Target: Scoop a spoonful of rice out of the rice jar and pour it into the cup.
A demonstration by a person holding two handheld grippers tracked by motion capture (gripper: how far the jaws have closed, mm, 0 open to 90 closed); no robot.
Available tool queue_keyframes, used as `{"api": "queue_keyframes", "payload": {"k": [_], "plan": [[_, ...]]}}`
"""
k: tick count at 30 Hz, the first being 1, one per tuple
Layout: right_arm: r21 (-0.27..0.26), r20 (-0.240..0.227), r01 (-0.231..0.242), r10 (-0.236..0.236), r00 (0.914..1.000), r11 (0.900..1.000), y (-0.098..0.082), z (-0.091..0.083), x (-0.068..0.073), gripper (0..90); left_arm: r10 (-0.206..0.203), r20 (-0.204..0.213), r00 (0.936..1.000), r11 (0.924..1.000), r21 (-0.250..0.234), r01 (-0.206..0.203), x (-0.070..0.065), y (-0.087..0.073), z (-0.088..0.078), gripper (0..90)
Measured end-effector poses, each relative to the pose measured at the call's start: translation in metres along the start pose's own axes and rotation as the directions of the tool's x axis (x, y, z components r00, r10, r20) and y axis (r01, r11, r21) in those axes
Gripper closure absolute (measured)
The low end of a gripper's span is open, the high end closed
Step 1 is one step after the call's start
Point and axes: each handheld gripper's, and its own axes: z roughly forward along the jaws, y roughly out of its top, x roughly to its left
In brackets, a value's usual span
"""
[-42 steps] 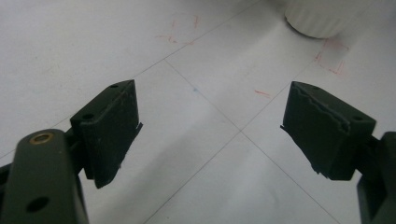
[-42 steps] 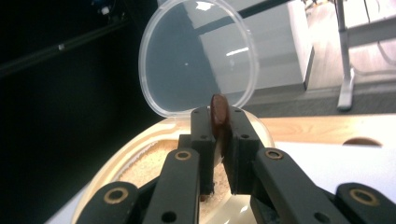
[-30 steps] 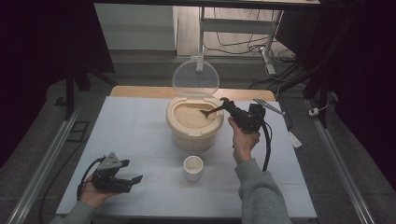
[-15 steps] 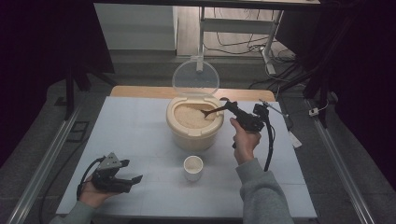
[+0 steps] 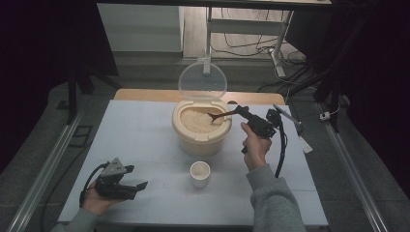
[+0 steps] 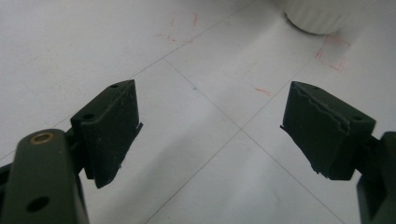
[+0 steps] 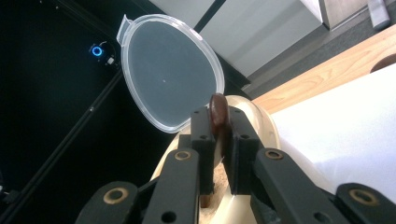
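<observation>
From the high view I have the right gripper (image 5: 240,112) pinching a brown wooden spoon (image 5: 220,116), whose bowl end reaches into the rice (image 5: 197,121) inside the beige container (image 5: 199,137). The right gripper view confirms the pinch: both black jaws press on the spoon handle (image 7: 217,114), but they cover most of it and the bowl end is hidden below them. The clear lid (image 5: 202,80) stands hinged open behind the container. Whether the spoon carries any rice I cannot tell; it is probably just resting in the grain. My left gripper (image 5: 135,186) sits low on the table (image 5: 135,130), jaws spread with nothing between them. The small white cup (image 5: 200,173) stands in front of the container; the left gripper view cuts it off at the top edge (image 6: 322,16).
</observation>
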Motion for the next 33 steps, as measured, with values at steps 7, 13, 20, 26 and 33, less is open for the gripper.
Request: {"api": "queue_keyframes", "payload": {"k": [7, 13, 20, 26, 33], "plan": [[0.003, -0.016, -0.076, 0.076, 0.9970, 0.997, 0.000, -0.003, -0.008, 83.1, 0.004, 0.000, 1.0000, 1.0000, 0.004, -0.004, 0.000, 0.000, 0.001, 18.7], [-0.004, -0.030, -0.093, 0.093, 0.9952, 0.996, 0.002, -0.006, -0.009, 83.1, 0.007, -0.001, 1.0000, 1.0000, 0.005, -0.007, 0.000, 0.000, 0.001, 18.8], [-0.009, -0.037, -0.099, 0.099, 0.9944, 0.995, 0.005, -0.010, -0.010, 83.1, 0.022, -0.009, 0.9997, 0.9996, 0.015, -0.022, -0.001, 0.000, 0.002, 18.9], [-0.002, -0.056, -0.123, 0.123, 0.9909, 0.992, 0.006, -0.011, -0.011, 83.1, 0.020, -0.009, 0.9998, 0.9997, 0.014, -0.020, -0.001, 0.000, 0.002, 18.9], [0.003, -0.064, -0.139, 0.139, 0.9882, 0.990, 0.008, -0.010, -0.009, 83.1, 0.024, -0.009, 0.9997, 0.9996, 0.015, -0.024, -0.001, 0.000, 0.002, 18.9]]}}
